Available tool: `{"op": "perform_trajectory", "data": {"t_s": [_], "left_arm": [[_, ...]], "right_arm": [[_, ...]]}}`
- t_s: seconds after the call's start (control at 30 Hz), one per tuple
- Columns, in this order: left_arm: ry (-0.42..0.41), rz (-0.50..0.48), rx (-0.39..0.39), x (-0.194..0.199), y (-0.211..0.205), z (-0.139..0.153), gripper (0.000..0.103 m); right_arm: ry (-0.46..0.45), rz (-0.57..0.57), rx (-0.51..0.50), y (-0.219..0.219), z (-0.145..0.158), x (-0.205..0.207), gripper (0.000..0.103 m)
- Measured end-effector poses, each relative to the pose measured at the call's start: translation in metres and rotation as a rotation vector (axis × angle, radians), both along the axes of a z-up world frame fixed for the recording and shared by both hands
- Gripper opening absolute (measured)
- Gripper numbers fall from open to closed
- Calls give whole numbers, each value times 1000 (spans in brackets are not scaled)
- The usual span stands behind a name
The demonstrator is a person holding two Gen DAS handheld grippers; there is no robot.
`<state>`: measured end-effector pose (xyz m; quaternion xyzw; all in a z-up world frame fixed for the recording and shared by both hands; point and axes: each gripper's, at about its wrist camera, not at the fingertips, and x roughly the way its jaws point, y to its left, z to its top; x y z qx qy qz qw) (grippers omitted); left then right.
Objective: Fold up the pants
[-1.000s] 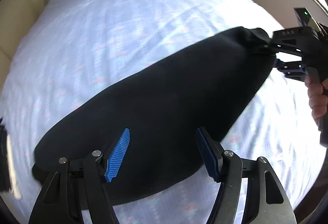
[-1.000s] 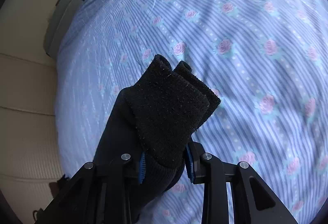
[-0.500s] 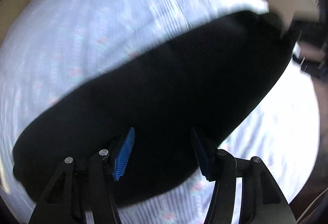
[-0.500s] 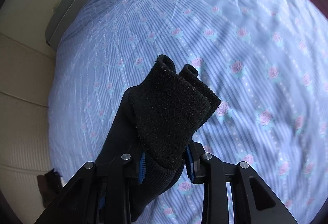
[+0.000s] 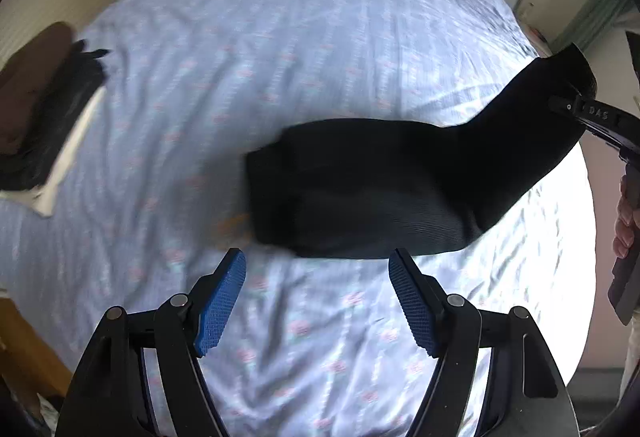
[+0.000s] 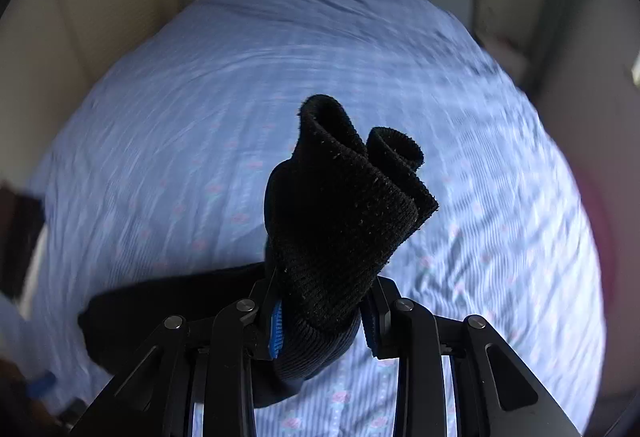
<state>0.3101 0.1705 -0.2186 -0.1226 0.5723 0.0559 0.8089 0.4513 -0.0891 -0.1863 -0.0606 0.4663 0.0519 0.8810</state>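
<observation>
From the left wrist, the left gripper (image 5: 316, 301) hangs spread wide and empty over the floral bedsheet (image 5: 280, 37), just short of the black pants (image 5: 360, 189), which lie partly doubled with one end lifted rightward. From the right wrist, the right gripper (image 6: 322, 321) pinches that bunched hem end; the fold looks roughly half done, with laying down and smoothing left.
</observation>
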Motion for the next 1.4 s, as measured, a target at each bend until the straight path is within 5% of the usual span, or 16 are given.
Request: {"op": "perform_trajectory", "data": {"t_s": [0.27,0.6,0.77,1.03,1.17,1.27,1.4], "left_arm": [[-66,25,15,-28,48,32,73],[-70,44,45,-52,112,38,73],[-48,103,62,-69,151,35,73],[-44,198,85,-83,194,37,73],[-70,195,70,-79,196,42,74],[-94,159,62,-72,183,46,79],[-110,50,29,-51,144,44,82]], "right_arm": [[21,149,-126,88,3,-35,32],[101,330,-292,194,-32,-80,33],[142,379,-329,231,-48,-95,45],[269,455,-96,259,-58,-123,54],[267,481,148,240,-26,-146,56],[219,411,236,204,-4,-154,70],[182,187,300,119,4,-139,71]]}}
